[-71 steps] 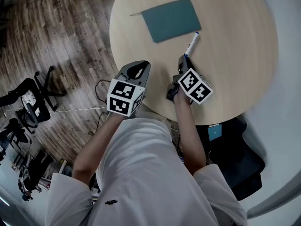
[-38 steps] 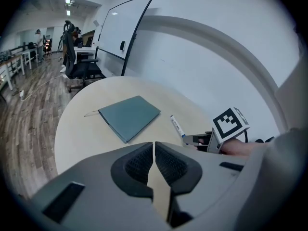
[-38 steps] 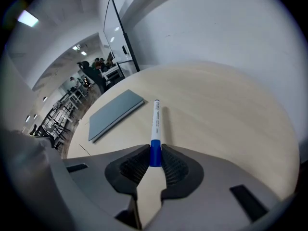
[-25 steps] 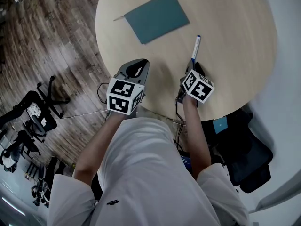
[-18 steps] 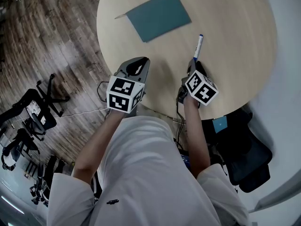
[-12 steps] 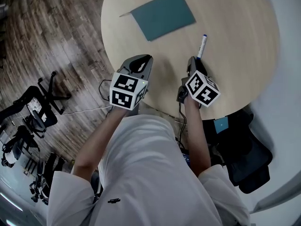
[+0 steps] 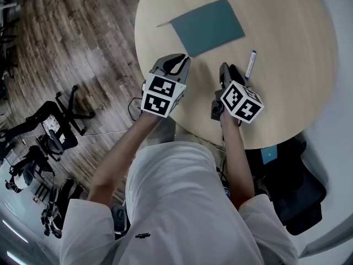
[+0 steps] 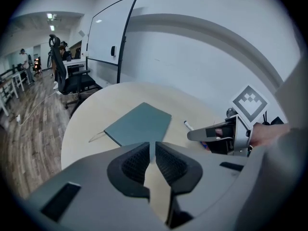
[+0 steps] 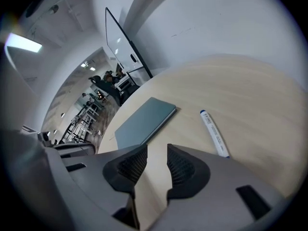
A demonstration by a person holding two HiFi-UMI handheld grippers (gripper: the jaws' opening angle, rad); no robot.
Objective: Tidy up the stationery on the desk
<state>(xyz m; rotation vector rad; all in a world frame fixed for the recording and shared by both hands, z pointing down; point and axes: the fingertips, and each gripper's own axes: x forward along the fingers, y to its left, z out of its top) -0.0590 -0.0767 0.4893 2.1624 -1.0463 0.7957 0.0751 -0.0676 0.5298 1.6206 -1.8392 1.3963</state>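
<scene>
Pale wood forms the round desk, on which two stationery items are seen. A teal notebook is laid flat and shut twd the 12 o'clock side of the desk in the head view, w/ a thin strip poking out at its 9 o'clock corner. A white marker pen w/ a blue cap is laid at approx. 4 o'clock of the notebook. It is apart from the notebook, its length running roughly 12 to 6.

The left tool is held over the desk nr the 6 o'clock edge, just beside the notebook's nearest corner, and is angled downward. In the left gripper view its jaws are seen clenched, w/ only a hairline slit btwn the pads and nothing caught there. The notebook is seen beyond them at 12 o'clock.

The right tool is held at approx. 8 o'clock of the pen, close beside it but not touching. Its jaws have just been opening and are seen released in the right gripper view, w/ only bare desk btwn them. There the pen is placed at 2 o'clock of the jaws and the notebook at 11 o'clock.

Each tool is topped by a marker cube, left and right. A wood-plank floor w/ office chairs is seen at 9 o'clock of the desk. A whiteboard is seen in the left gripper view.
</scene>
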